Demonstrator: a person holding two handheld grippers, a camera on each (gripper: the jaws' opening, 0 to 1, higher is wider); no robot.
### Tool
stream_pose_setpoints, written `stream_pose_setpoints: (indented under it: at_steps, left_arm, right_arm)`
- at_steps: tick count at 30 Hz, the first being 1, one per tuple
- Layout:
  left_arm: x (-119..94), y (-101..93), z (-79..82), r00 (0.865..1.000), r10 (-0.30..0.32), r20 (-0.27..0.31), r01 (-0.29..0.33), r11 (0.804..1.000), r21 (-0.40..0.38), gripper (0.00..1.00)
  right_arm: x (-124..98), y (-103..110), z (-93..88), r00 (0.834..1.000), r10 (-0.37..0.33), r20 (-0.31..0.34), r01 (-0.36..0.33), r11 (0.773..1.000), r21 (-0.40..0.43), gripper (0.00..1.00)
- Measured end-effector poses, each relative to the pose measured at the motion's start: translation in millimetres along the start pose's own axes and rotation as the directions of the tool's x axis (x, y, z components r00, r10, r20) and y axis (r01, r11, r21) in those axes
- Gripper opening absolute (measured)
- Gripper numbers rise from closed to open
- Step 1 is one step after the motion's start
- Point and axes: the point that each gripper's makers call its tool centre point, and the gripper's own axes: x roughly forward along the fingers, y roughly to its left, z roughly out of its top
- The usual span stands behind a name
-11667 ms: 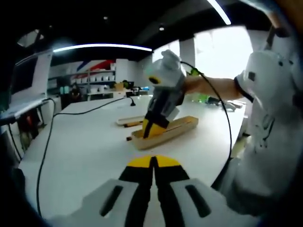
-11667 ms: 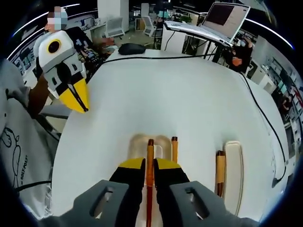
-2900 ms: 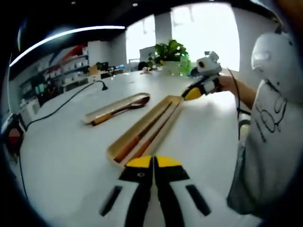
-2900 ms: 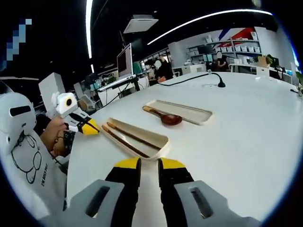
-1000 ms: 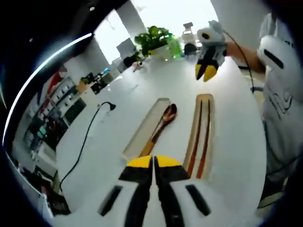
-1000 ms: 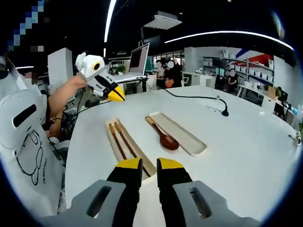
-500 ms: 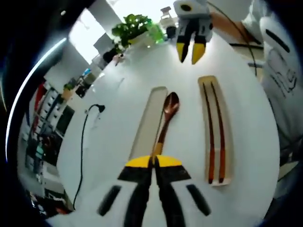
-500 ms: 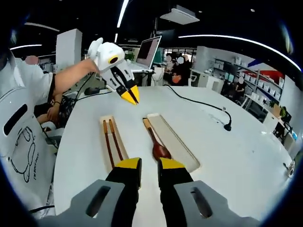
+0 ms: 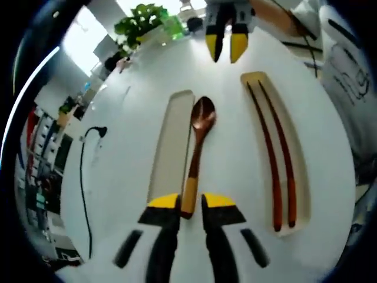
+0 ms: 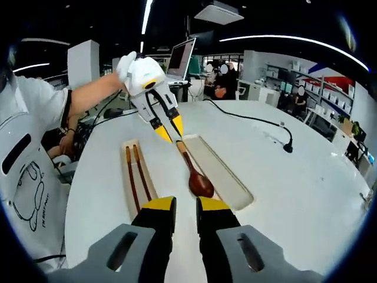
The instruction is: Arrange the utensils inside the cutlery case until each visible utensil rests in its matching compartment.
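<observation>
White tabletop [image 9: 126,106] all around, with office shelves and a plant [image 9: 141,17] behind. We've got the left gripper [image 9: 189,203] down at the spoon [image 9: 197,144], its fingers apart on either side of the handle end, though we can't tell if they're touching it. That spoon lies on the tabletop just beside the long empty tray [image 9: 171,141], right along its edge, not in it. Both chopsticks [image 9: 275,153] sit side by side in the other tray [image 9: 252,79], off to the right in the left gripper view. Our right gripper [image 10: 185,213] hangs above the tabletop near the spoon's bowl, fingers slightly parted and holding nothing. A black cable [image 9: 82,177] runs across the far side of the tabletop.
</observation>
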Motion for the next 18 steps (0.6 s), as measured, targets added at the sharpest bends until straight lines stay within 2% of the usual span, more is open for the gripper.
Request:
stream_pose_setpoints:
  at_steps: [5, 10, 13, 18]
  left_arm:
    - [10, 0.8, -12.2, 0.998, -0.031, -0.057, 0.031, 1.0, 0.002, 0.14]
    - [13, 3.1, -16.4, 0.997, -0.053, -0.061, 0.053, 0.999, -0.003, 0.14]
    - [14, 1.3, -15.9, 0.995, -0.072, -0.062, 0.074, 0.997, 0.026, 0.14]
    - [15, 4.9, -18.9, 0.995, -0.071, -0.077, 0.074, 0.997, 0.035, 0.14]
  right_arm:
    - [0, -3, -4.1, 1.0, 0.002, -0.004, -0.002, 1.0, 0.013, 0.13]
    - [1, -4, -8.0, 1.0, 0.006, -0.004, -0.006, 1.0, 0.026, 0.13]
    - [1, -5, -10.7, 1.0, 0.006, -0.007, -0.006, 0.999, 0.039, 0.13]
    - [-1, 4, -11.9, 1.0, 0.019, 0.014, -0.02, 0.998, 0.053, 0.13]
